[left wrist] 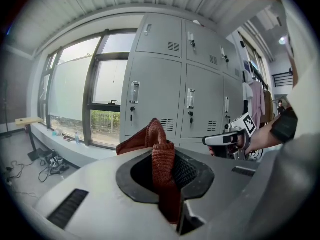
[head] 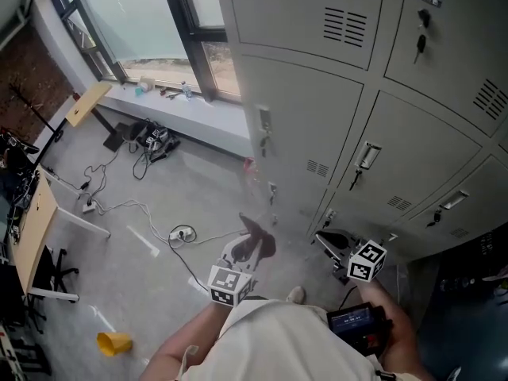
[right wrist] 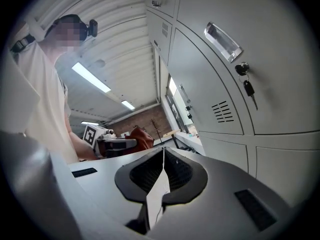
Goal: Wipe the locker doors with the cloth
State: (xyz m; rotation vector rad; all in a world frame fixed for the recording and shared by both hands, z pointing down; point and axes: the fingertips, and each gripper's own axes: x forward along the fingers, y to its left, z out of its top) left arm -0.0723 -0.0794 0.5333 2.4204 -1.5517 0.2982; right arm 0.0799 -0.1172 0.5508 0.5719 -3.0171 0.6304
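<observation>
A grey bank of locker doors rises ahead and to the right. My left gripper is shut on a reddish-brown cloth, held low in front of the lockers without touching them. In the left gripper view the cloth is folded up between the jaws, with the locker doors a short way beyond. My right gripper hovers beside the bottom doors, its jaws pressed together with nothing in them. The right gripper view also catches the cloth at left and a locker door close on the right.
Keys hang from some locker locks. A window and sill with small items lie to the left. Cables and a power strip trail over the floor, with a yellow cup and a wooden desk at left.
</observation>
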